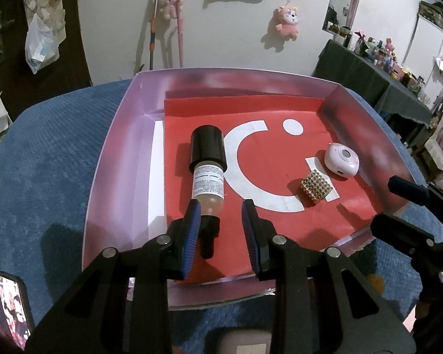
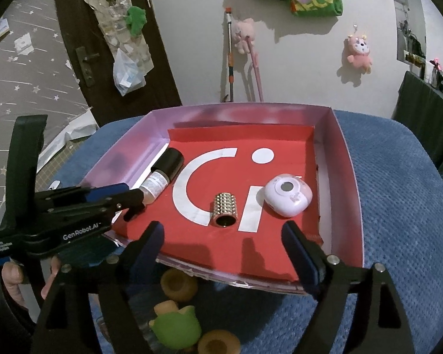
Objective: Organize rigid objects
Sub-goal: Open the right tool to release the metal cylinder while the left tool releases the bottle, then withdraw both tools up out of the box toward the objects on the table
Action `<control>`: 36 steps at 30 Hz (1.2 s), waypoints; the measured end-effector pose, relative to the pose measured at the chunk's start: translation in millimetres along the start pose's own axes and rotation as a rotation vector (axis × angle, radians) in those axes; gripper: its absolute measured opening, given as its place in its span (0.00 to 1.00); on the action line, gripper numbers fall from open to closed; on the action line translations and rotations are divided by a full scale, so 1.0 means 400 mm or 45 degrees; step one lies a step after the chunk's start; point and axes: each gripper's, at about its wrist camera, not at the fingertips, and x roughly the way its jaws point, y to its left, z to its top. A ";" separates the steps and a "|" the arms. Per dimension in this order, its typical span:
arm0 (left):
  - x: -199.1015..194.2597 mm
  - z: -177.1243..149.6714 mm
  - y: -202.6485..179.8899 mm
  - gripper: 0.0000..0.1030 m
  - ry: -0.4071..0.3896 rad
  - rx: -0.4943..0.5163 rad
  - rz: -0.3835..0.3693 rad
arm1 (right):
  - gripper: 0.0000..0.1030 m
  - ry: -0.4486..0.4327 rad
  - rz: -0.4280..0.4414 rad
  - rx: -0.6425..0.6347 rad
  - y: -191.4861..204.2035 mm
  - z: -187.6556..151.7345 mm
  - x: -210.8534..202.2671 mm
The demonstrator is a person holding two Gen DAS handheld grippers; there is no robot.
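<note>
A shallow pink-walled tray (image 1: pixel 118 153) with a red liner holds three things. A clear bottle (image 1: pixel 206 174) with a black cap lies on its side at the left. My left gripper (image 1: pixel 221 206) straddles the bottle's narrow near end. The left pad touches that end, and a strip of red liner shows between it and the right pad. A gold studded cylinder (image 2: pixel 225 214) lies mid-tray, just beyond my right gripper (image 2: pixel 224 236), whose jaws stand wide apart with nothing between them. A pink rounded device (image 2: pixel 288 197) sits at the right. In the right wrist view the left gripper (image 2: pixel 133 197) shows side-on at the bottle (image 2: pixel 162 174).
The tray rests on a blue textured cushion (image 1: pixel 59 147). In front of its near edge lie a green frog toy (image 2: pixel 174 324) and brown round pieces (image 2: pixel 178 286). A phone (image 1: pixel 11 309) lies at the cushion's left. A hand (image 2: pixel 11 277) holds the left gripper. A wall stands close behind.
</note>
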 end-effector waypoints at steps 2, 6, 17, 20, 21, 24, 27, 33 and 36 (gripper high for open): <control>-0.004 -0.003 0.002 0.63 -0.007 -0.003 -0.010 | 0.82 -0.003 0.001 0.001 0.002 -0.002 -0.003; -0.026 -0.007 -0.004 0.73 -0.043 -0.006 -0.063 | 0.83 -0.009 0.003 0.000 0.005 -0.007 -0.011; -0.063 -0.009 -0.001 0.90 -0.087 0.010 -0.022 | 0.90 -0.022 0.009 -0.011 0.014 -0.014 -0.027; -0.078 -0.012 -0.003 0.95 -0.106 0.010 -0.028 | 0.96 -0.026 0.012 -0.013 0.015 -0.015 -0.032; -0.081 -0.014 -0.004 0.95 -0.109 0.012 -0.029 | 0.97 -0.029 0.014 -0.016 0.016 -0.017 -0.035; -0.088 -0.018 -0.004 0.99 -0.114 0.015 -0.035 | 1.00 -0.031 0.016 -0.021 0.020 -0.019 -0.040; -0.096 -0.026 -0.007 1.00 -0.133 0.025 -0.011 | 1.00 -0.032 0.019 -0.027 0.024 -0.023 -0.044; -0.123 -0.039 -0.006 1.00 -0.198 0.038 0.054 | 1.00 -0.045 0.017 -0.038 0.034 -0.031 -0.057; -0.141 -0.047 -0.003 1.00 -0.237 0.037 0.063 | 1.00 -0.058 0.011 -0.049 0.042 -0.034 -0.064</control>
